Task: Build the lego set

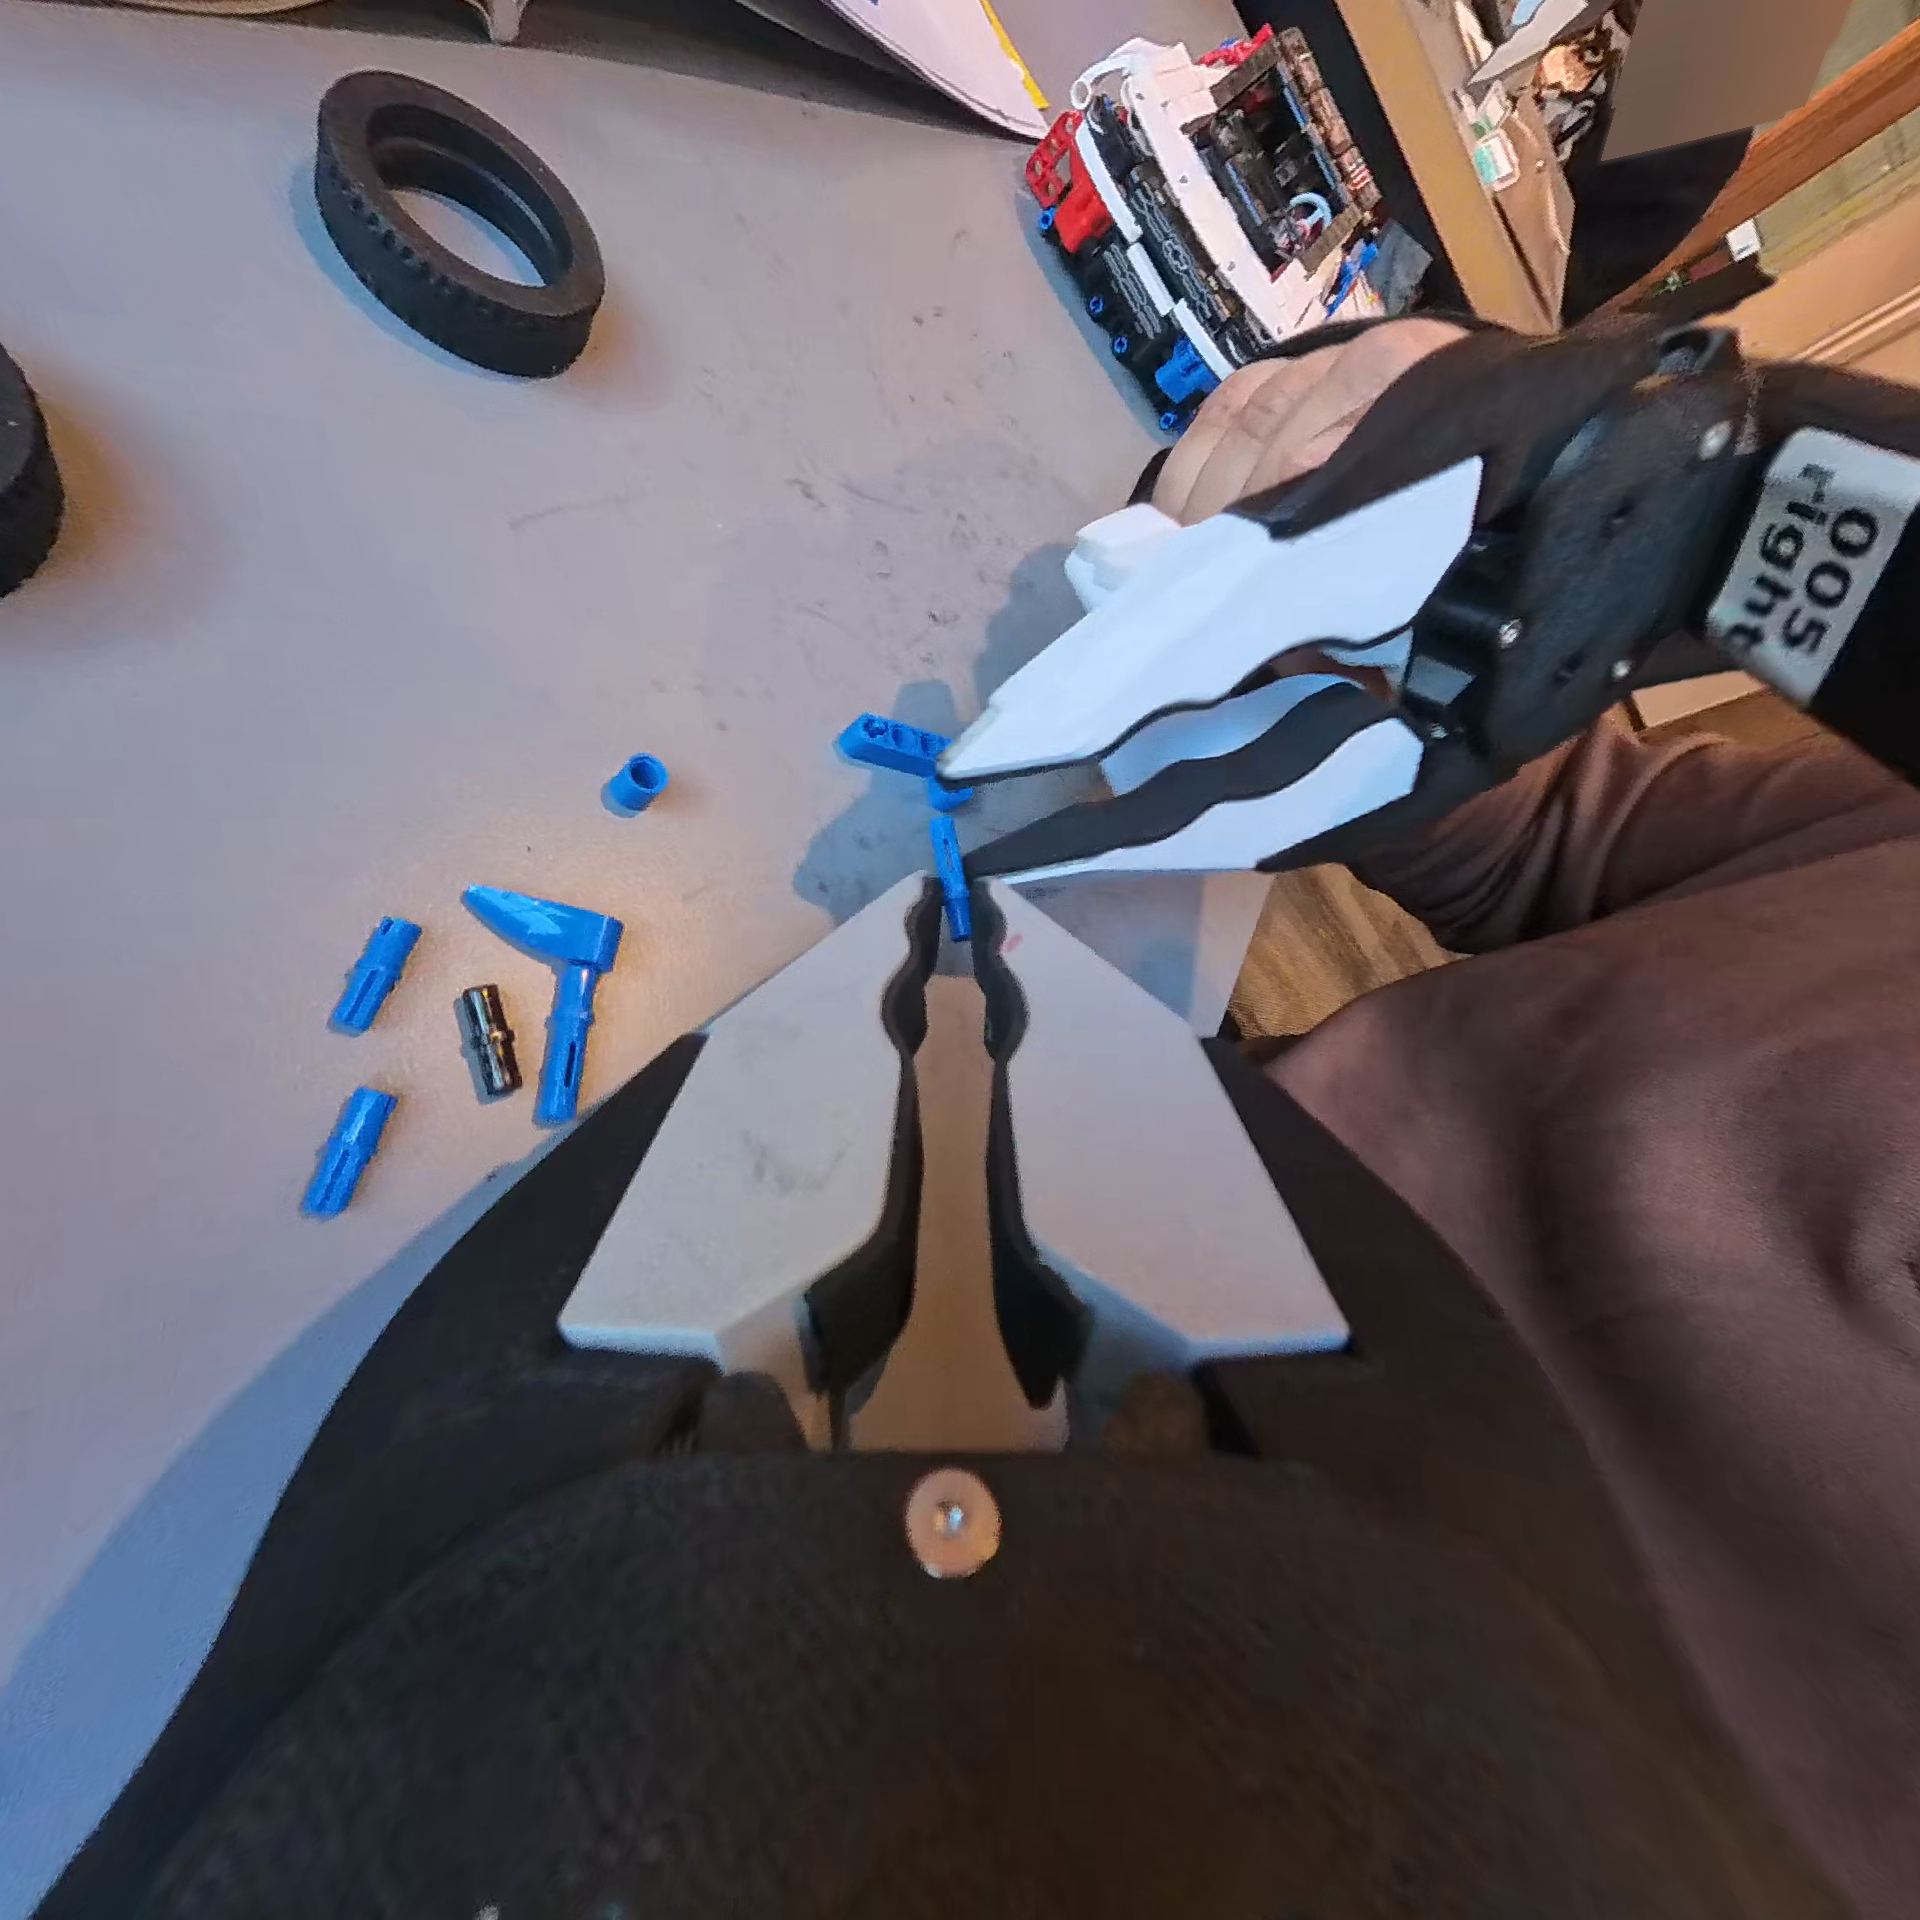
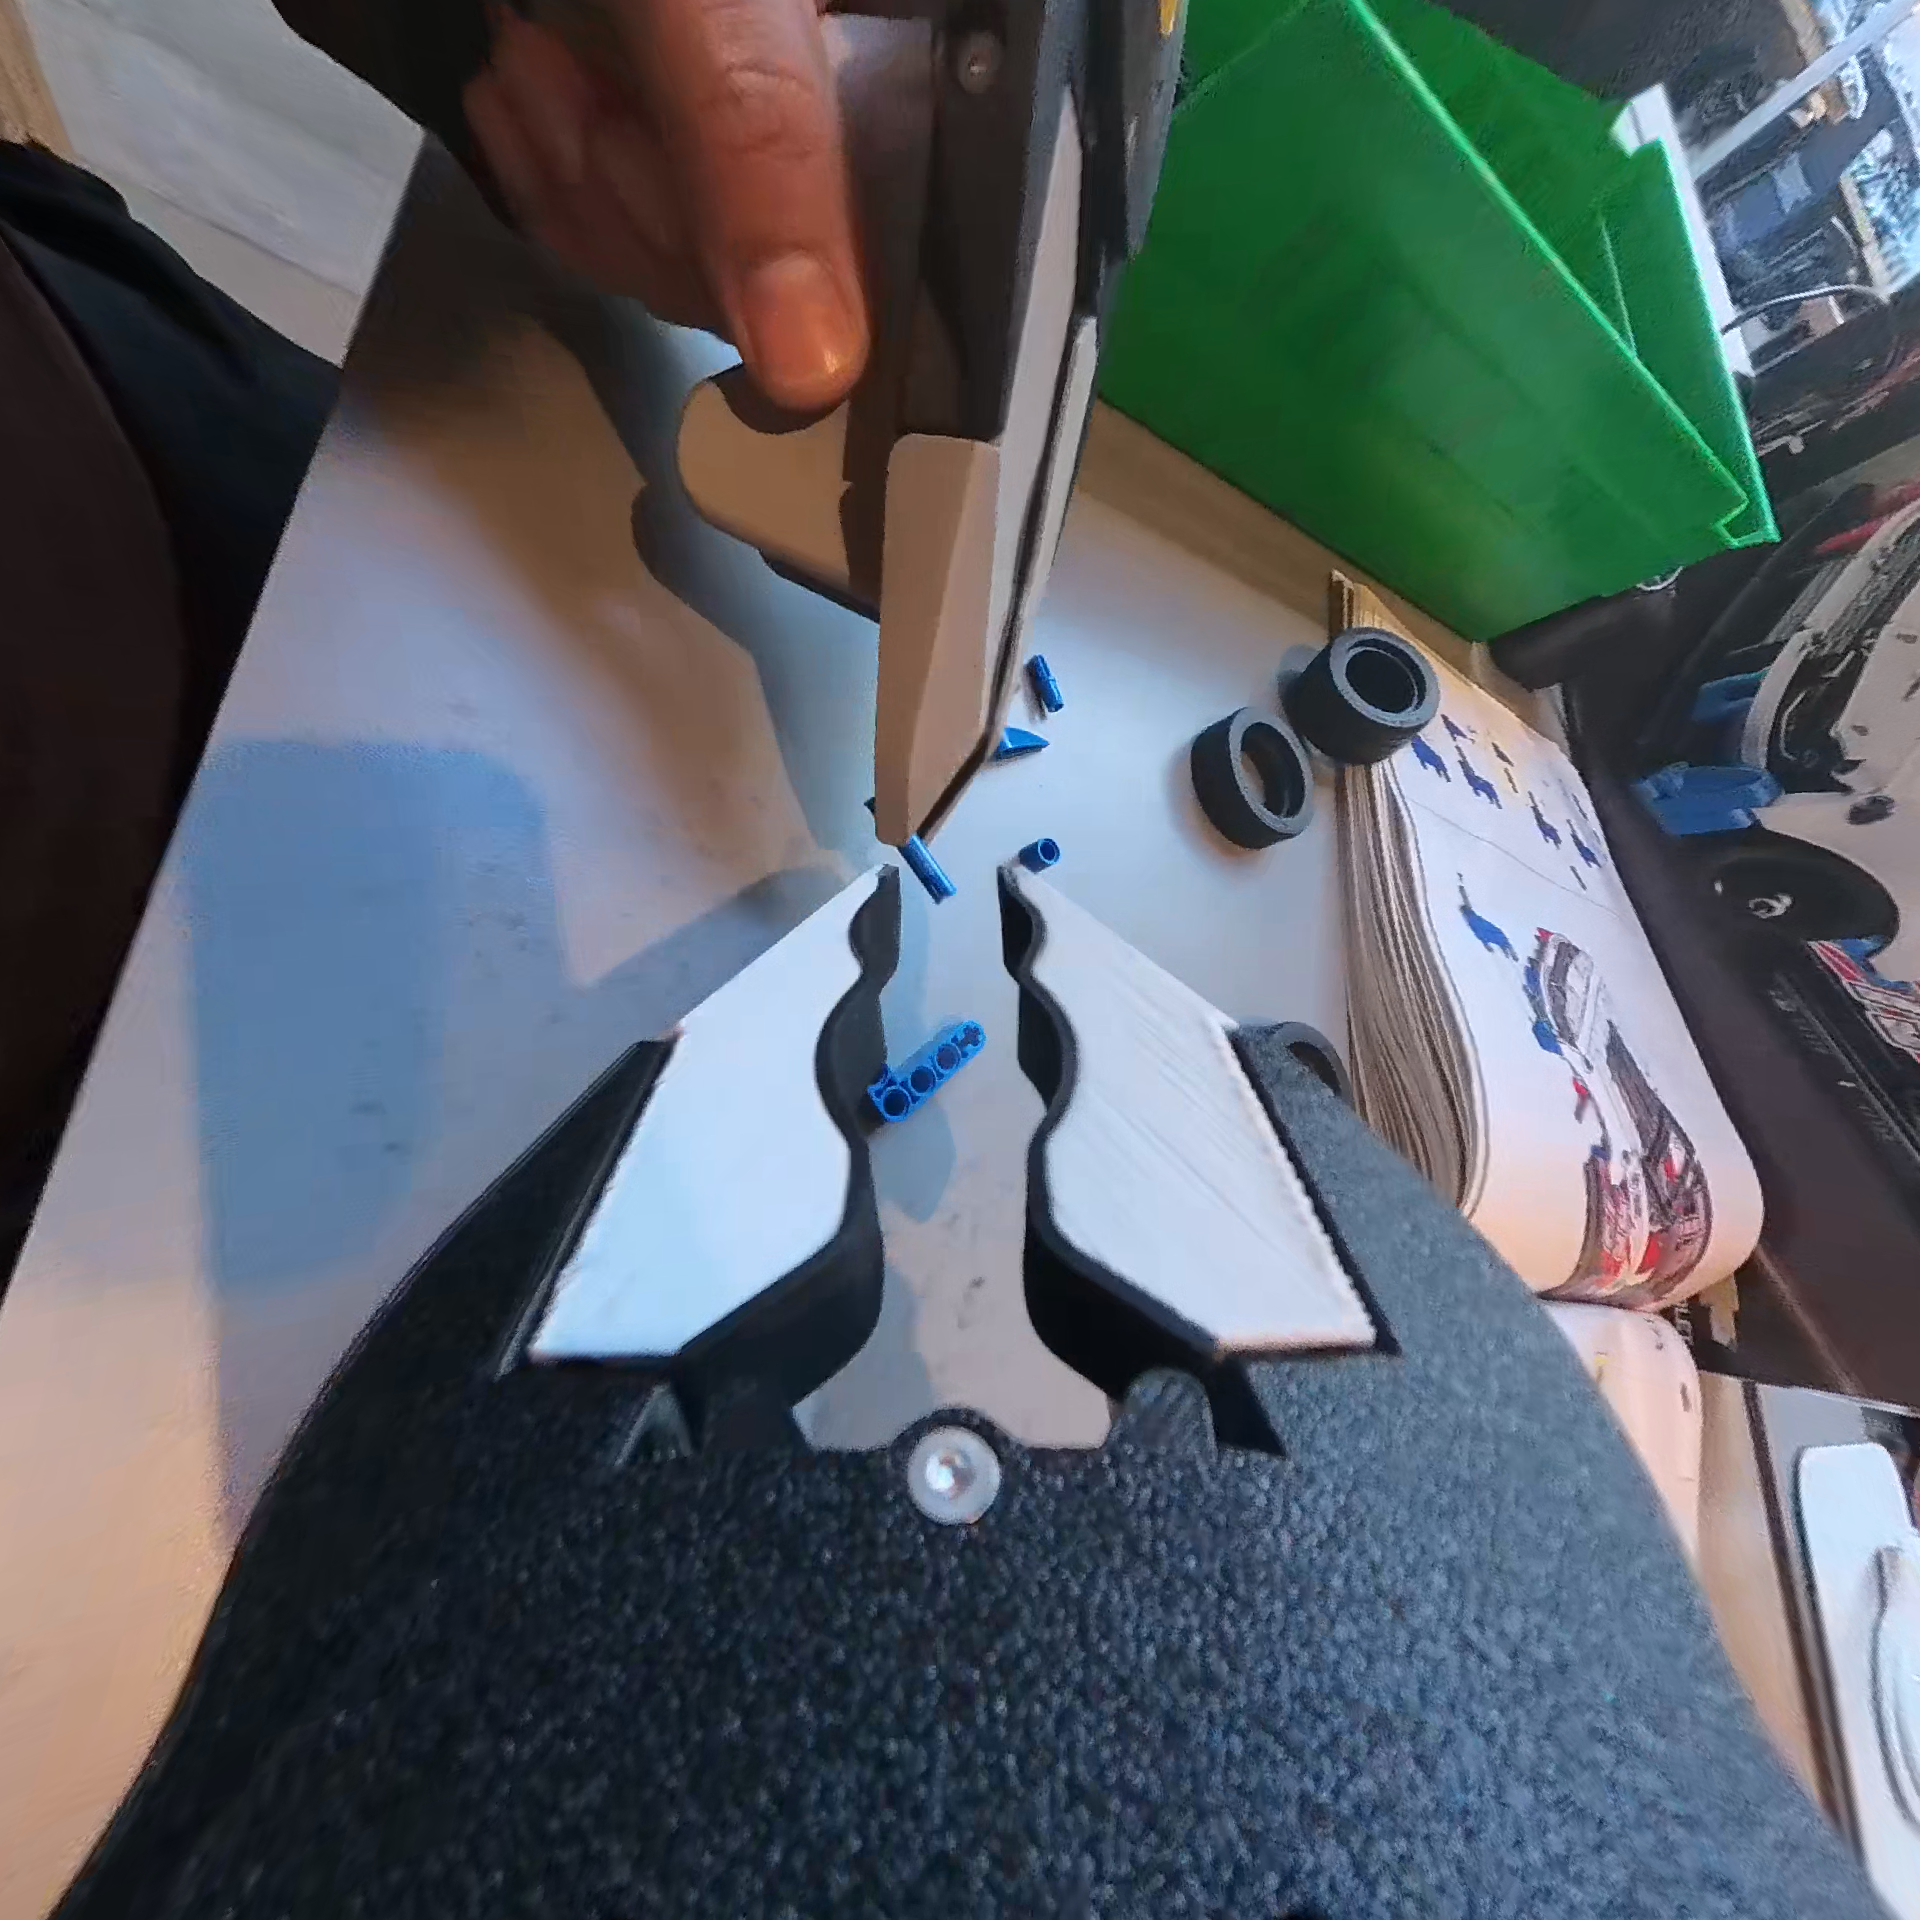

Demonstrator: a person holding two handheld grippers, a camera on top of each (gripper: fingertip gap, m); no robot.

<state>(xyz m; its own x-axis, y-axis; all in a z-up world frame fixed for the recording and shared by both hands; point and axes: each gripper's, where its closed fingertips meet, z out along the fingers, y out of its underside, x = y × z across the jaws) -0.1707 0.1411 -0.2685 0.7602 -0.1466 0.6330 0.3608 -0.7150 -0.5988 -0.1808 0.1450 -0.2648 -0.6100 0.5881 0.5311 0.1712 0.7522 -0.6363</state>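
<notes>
The left hand-held gripper (image 1: 953, 896) pinches a small blue pin (image 1: 950, 873) at centre frame. The right hand-held gripper (image 2: 943, 883) is released, a blue beam (image 2: 925, 1072) lying on the table (image 2: 436, 935) between its fingers.

Left tongs (image 1: 954, 902) pinched, right tongs (image 2: 948, 883) parted

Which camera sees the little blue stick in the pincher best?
The left wrist view: the blue pin sits close and sharp, pinched at the tips of the left gripper. The right wrist view shows the same pin smaller, sticking out below that gripper's tips, above the open right gripper.
</notes>
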